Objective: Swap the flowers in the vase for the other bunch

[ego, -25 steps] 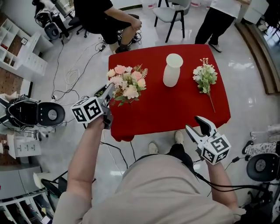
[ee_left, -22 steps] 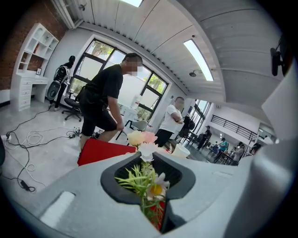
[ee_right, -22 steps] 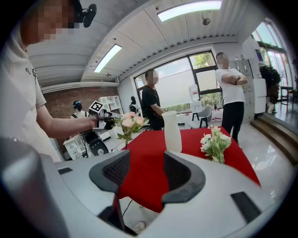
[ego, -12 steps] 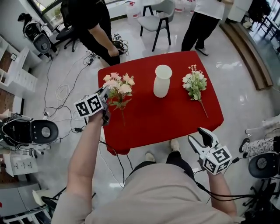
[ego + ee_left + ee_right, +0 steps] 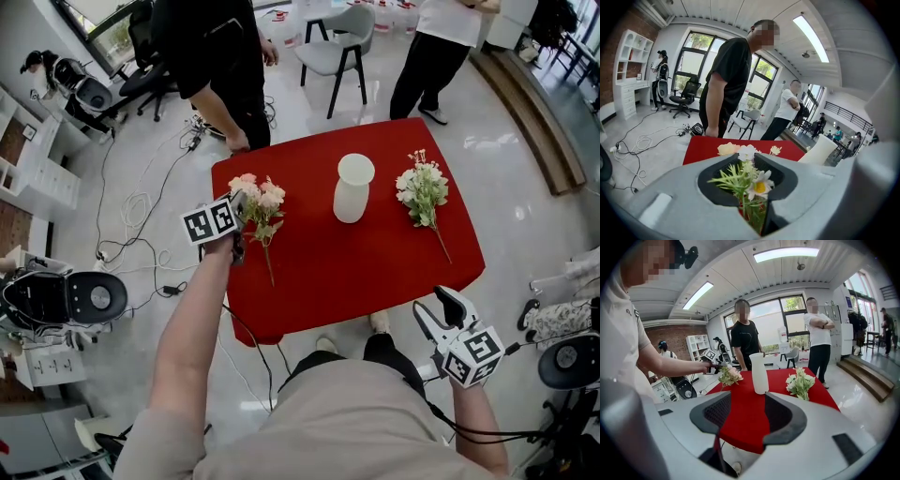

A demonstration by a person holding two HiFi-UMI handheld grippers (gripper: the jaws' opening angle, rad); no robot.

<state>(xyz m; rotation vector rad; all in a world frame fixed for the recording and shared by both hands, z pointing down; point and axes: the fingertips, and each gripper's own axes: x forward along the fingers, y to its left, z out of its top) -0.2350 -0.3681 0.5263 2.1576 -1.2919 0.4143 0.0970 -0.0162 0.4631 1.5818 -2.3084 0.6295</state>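
On the left part of the red table (image 5: 375, 262) lies a pink bouquet (image 5: 258, 199), its stem pointing toward the near edge. My left gripper (image 5: 241, 210) is shut on it just below the blooms. In the left gripper view the leaves and stems (image 5: 749, 185) sit pinched in the narrow gap of that gripper (image 5: 751, 159); the jaws have just eased open a little with the stems still between them. The white vase (image 5: 353, 187) stands empty mid-table. A white bouquet (image 5: 422, 192) lies at the right. My right gripper (image 5: 441, 314) hangs open and empty off the table's near right corner.
Two people stand at the table's far side, one in black (image 5: 220, 56) and one in white (image 5: 441, 37). A grey chair (image 5: 342, 37) stands between them. Cables (image 5: 141, 197) trail over the floor at the left, near a round machine (image 5: 66, 300).
My left gripper has come down and further over the table with the pink bouquet, whose stem now rests on the cloth. The right gripper has barely shifted.
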